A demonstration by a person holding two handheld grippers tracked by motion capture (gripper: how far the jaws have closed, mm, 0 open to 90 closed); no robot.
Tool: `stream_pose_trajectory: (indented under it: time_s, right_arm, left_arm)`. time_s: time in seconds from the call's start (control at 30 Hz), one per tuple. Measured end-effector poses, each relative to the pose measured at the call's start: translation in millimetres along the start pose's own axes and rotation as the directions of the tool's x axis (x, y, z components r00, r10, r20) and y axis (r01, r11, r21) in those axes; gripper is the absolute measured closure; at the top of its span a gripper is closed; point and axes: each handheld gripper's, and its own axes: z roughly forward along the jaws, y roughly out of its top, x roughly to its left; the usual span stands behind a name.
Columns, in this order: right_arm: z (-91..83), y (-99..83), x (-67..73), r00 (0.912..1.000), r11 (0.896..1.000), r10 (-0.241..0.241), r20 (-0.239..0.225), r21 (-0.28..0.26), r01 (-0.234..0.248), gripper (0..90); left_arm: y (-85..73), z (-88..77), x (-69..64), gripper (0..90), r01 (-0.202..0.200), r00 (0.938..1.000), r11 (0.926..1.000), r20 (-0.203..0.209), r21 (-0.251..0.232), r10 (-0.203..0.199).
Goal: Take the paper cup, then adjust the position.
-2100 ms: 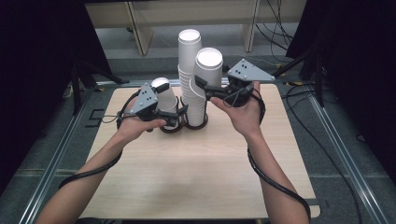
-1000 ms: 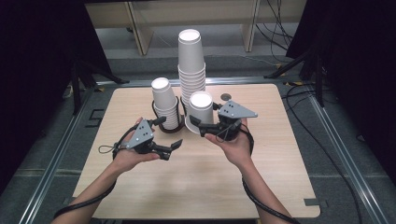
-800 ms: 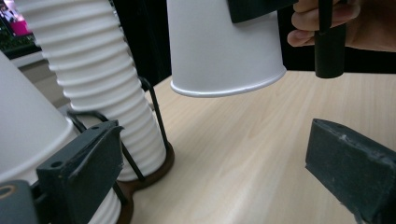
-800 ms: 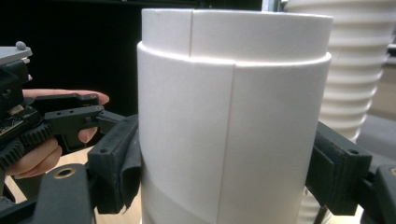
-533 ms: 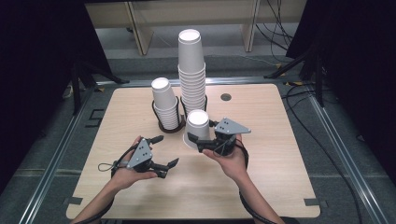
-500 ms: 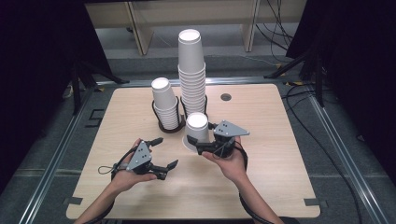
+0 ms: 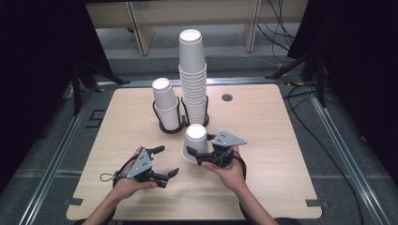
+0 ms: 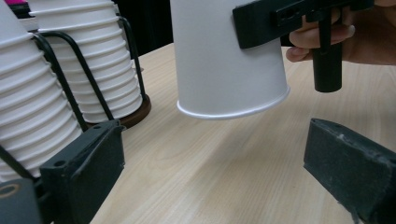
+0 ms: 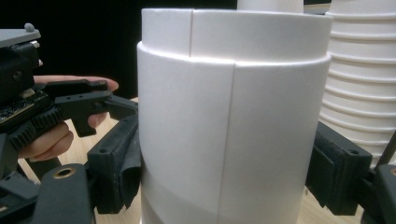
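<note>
Between the jaws of the right gripper [image 7: 196,156] stands an upside-down white paper cup [image 7: 195,143], pinched across its wall, one black pad on each side of it. In the left gripper view the cup's rolled rim hangs clear of the wooden table [image 7: 263,122], tilted a little, so the cup is carried and not yet set down. Beyond this gripper, farther from the person, stand two wire holders of stacked cups: the tall stack [image 7: 193,75] straight behind the cup and the short stack [image 7: 166,104] beside it, toward the left hand.

Left of the cup and nearer the person, the left gripper [image 7: 162,162] lies low over the table with its jaws spread and nothing between them; they have just been closing a little. It points toward the cup's lower rim from the side.

The cup looks light, thin-walled and easy to dent, and its smooth tapered paper could slip out of a loose hold. A gentle squeeze across the middle of the wall, as now, seems sound; a firmer hold is safest near the rolled rim or the closed bottom, where the cup is probably stiffest.
</note>
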Motion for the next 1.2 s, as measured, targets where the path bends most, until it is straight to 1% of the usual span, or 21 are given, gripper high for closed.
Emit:
stream_pose_trajectory:
  time_s: [0.03,0.07,0.2,0.27,0.3,0.33,0.37,0.4,0.43,0.47,0.5,0.53,0.7,0.77,0.83,0.87,0.93,1.03,1.07,1.1,1.2]
  right_arm:
    - [-0.6,-0.1,0.2,1.0,1.0,0.0,-0.004,0.004,0.0,22.3]
    - [-0.6,-0.4,0.1,0.9997,1.0,-0.024,0.006,-0.001,0.024,22.3]
    - [0.5,-1.8,4.5,0.9999,1.0,0.002,-0.013,0.002,-0.002,22.2]
    - [1.4,-2.2,4.5,0.9999,1.0,-0.006,-0.016,0.001,0.006,22.2]
    - [1.8,-2.3,6.1,0.9999,1.0,-0.006,-0.016,-0.005,0.006,22.1]
    - [2.8,-2.0,5.8,0.9994,1.0,-0.015,-0.032,0.003,0.015,22.1]
    - [4.4,-2.7,7.0,0.9995,1.0,0.004,-0.031,-0.005,-0.004,22.1]
    - [4.4,-2.7,7.0,0.9995,1.0,0.004,-0.031,-0.005,-0.004,22.1]
    - [6.2,-2.0,6.6,0.999,1.0,-0.011,-0.044,0.002,0.011,22.1]
    - [7.3,-2.2,7.3,0.9986,1.0,0.001,-0.053,0.002,-0.001,22.1]
    - [8.2,-1.5,6.1,0.9985,1.0,-0.016,-0.052,0.009,0.016,22.1]
    - [8.4,-0.8,7.6,0.9985,1.0,0.001,-0.055,0.009,-0.001,22.1]
    - [8.8,4.6,6.6,0.9981,1.0,-0.011,-0.06,-0.003,0.011,22.1]
    - [8.9,5.4,5.9,0.998,1.0,-0.026,-0.058,-0.015,0.025,22.1]
    - [10.2,6.8,8.4,0.9982,1.0,-0.012,-0.059,0.0,0.012,22.1]
    - [12.1,6.6,9.1,0.9977,1.0,-0.009,-0.068,-0.015,0.008,22.1]
    - [13.5,7.5,9.6,0.997,0.999,-0.036,-0.068,-0.016,0.035,22.1]
    - [15.5,6.8,11.5,0.9968,1.0,-0.021,-0.077,-0.013,0.02,22.1]
    - [16.4,7.3,9.6,0.9956,0.998,-0.066,-0.067,-0.025,0.064,22.1]
    - [16.9,6.7,11.5,0.9962,0.999,-0.04,-0.078,-0.012,0.039,22.1]
    - [18.8,6.0,13.0,0.9958,0.999,-0.034,-0.085,-0.008,0.034,22.1]
  left_arm:
    - [-0.2,1.2,-0.7,4.8,0.007,1.0,0.9999,0.006,-0.011,-0.007]
    - [0.3,1.1,-1.0,4.8,0.009,0.9999,0.9999,0.009,-0.006,-0.009]
    - [4.1,1.1,-0.7,4.8,0.024,0.9994,0.9997,0.027,0.003,-0.024]
    - [4.5,3.0,-0.5,4.7,0.021,0.9993,0.9998,0.03,-0.006,-0.021]
    - [6.3,3.4,-0.6,4.7,0.022,0.9992,0.9997,0.032,0.007,-0.022]
    - [7.4,4.3,-0.5,4.4,0.024,0.999,0.9997,0.037,0.009,-0.024]
    - [9.8,7.9,-0.2,3.9,0.035,0.9983,0.9994,0.047,-0.001,-0.035]
    - [9.8,7.9,-0.2,3.6,0.035,0.9983,0.9994,0.047,-0.001,-0.035]
    - [12.8,12.2,0.0,3.2,0.051,0.9969,0.9987,0.059,0.007,-0.051]
    - [13.6,15.1,0.3,2.4,0.055,0.9964,0.9984,0.065,0.013,-0.055]
    - [14.4,18.2,0.5,1.4,0.058,0.996,0.9981,0.067,0.02,-0.059]
    - [15.3,20.3,0.5,1.1,0.054,0.9962,0.9981,0.067,0.03,-0.056]
    - [17.8,29.3,1.4,0.6,0.057,0.9954,0.9977,0.075,0.036,-0.06]
    - [18.8,33.0,1.5,0.4,0.045,0.9952,0.9984,0.086,0.034,-0.048]
    - [20.2,34.3,2.0,0.3,0.047,0.9949,0.9977,0.087,0.048,-0.051]
    - [20.0,36.3,1.6,0.2,0.058,0.9941,0.9978,0.09,0.034,-0.06]
    - [20.9,37.9,2.2,0.1,0.059,0.994,0.9974,0.089,0.04,-0.063]
    - [21.0,40.3,2.5,0.1,0.069,0.9933,0.9972,0.09,0.027,-0.071]
    - [21.9,40.6,2.6,0.1,0.069,0.9939,0.997,0.084,0.035,-0.072]
    - [22.5,40.7,2.7,0.1,0.069,0.994,0.9968,0.083,0.04,-0.072]
    - [23.6,43.9,3.5,0.1,0.057,0.995,0.9973,0.08,0.047,-0.06]
